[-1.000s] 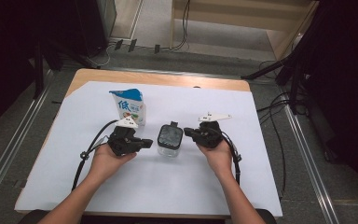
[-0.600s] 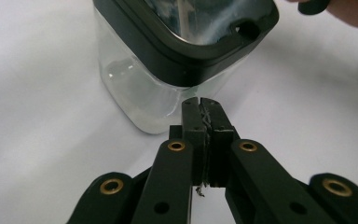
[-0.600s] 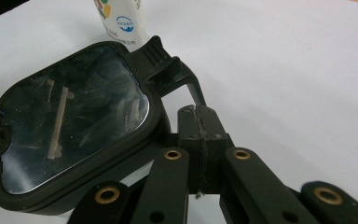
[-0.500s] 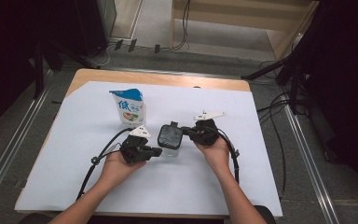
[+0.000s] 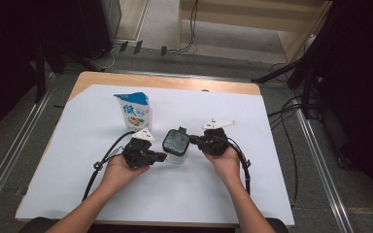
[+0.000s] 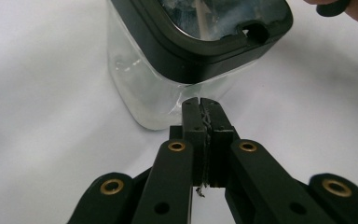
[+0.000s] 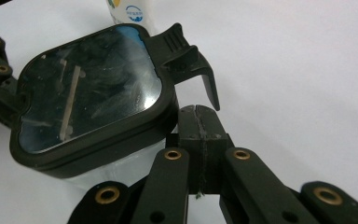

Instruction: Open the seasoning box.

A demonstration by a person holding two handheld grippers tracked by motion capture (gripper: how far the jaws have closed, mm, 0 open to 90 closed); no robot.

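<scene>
While both tongs are pressed together, jar (image 5: 176, 144) sits between them; right gripper (image 5: 197, 141) beside its lid, left gripper (image 5: 162, 157) just short.

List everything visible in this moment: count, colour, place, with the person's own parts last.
jar: one, clear with black lid, centre of sheet, between the grippers
carton: one, blue and white, upright behind the jar, to its left
sheet: one, white, covers the table
table: one, wooden
left gripper: one, black, shut, tips at the jar's wall
right gripper: one, black, shut, beside the lid
hands: two, holding the grippers
</scene>
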